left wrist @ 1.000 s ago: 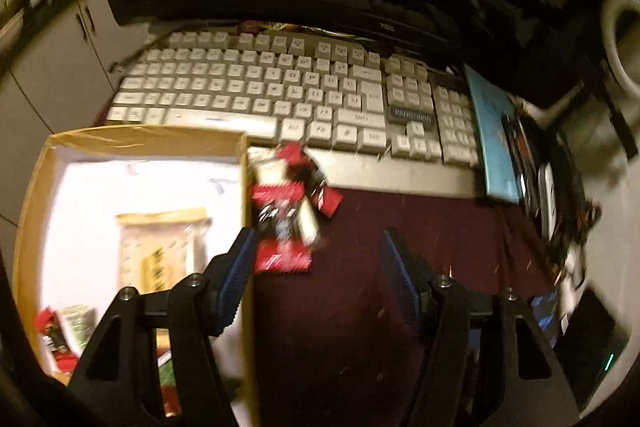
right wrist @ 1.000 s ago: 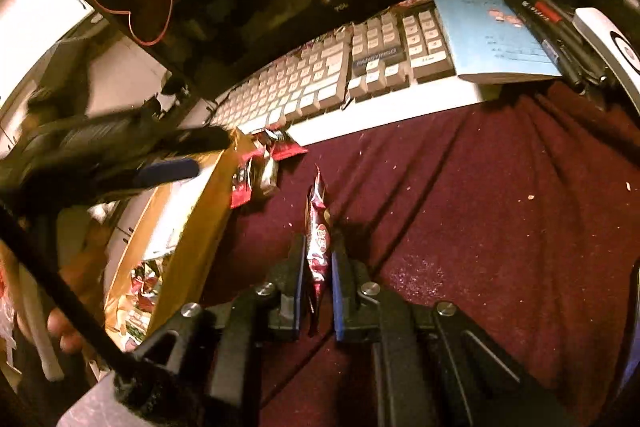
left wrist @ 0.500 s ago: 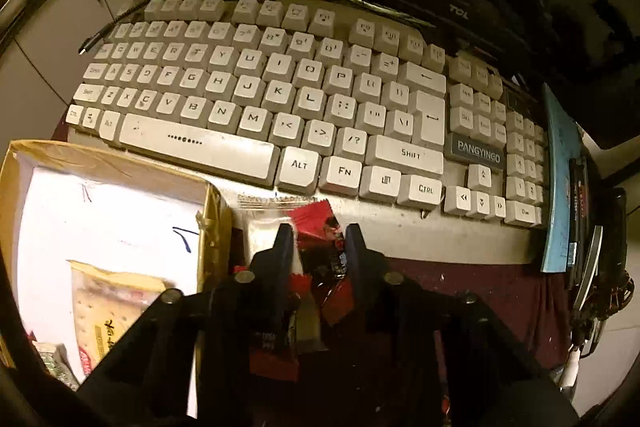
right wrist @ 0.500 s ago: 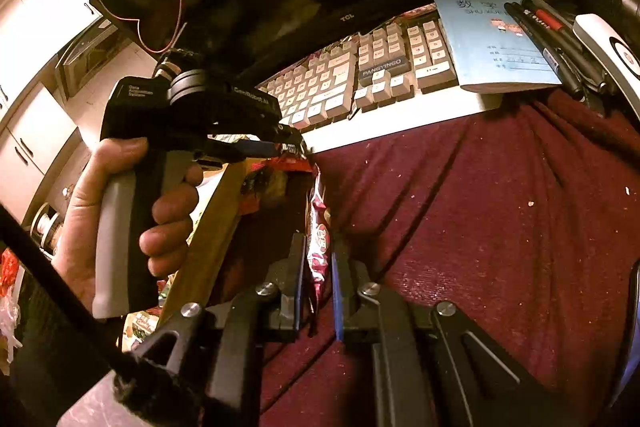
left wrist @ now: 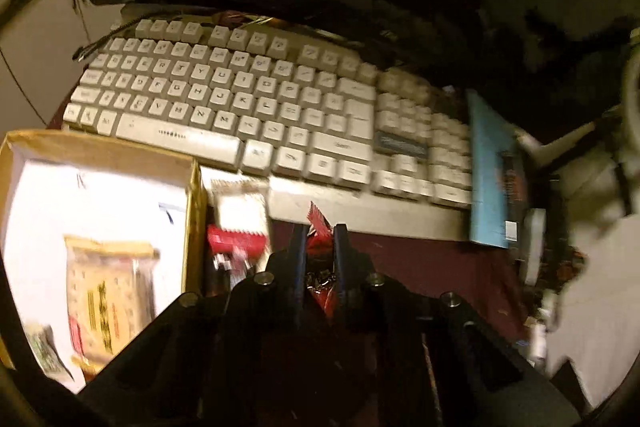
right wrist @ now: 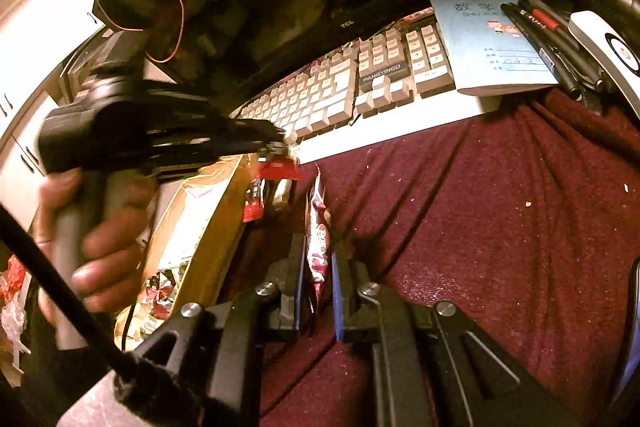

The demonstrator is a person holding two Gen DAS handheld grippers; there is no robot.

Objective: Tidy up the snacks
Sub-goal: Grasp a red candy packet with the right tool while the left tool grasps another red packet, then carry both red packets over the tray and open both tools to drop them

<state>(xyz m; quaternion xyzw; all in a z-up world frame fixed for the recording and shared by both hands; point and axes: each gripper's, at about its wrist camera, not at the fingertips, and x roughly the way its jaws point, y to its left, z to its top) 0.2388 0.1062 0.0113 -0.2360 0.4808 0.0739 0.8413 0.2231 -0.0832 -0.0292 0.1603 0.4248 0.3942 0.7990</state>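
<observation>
A dim desk covered with a dark red cloth (right wrist: 500, 227) carries a pale keyboard (left wrist: 256, 107), a blue notebook (right wrist: 492, 39) and a cardboard box (left wrist: 100, 151) at the left. The left gripper (left wrist: 318, 239) is clamped on a red snack packet (left wrist: 318, 227), beside the box and not yet over it. The right gripper (right wrist: 318, 251) is pinched on a pink and white snack packet (right wrist: 318, 235) standing upright above the cloth. Outward from there, 1 red and white packet (left wrist: 240, 227) lies on the cloth against the box wall. Inside the box a yellowish packet (left wrist: 108, 287) and some small wrappers already lie. By my judgement the sorting is partly done: 2 packets are in hand and at least 1 remains loose.
</observation>
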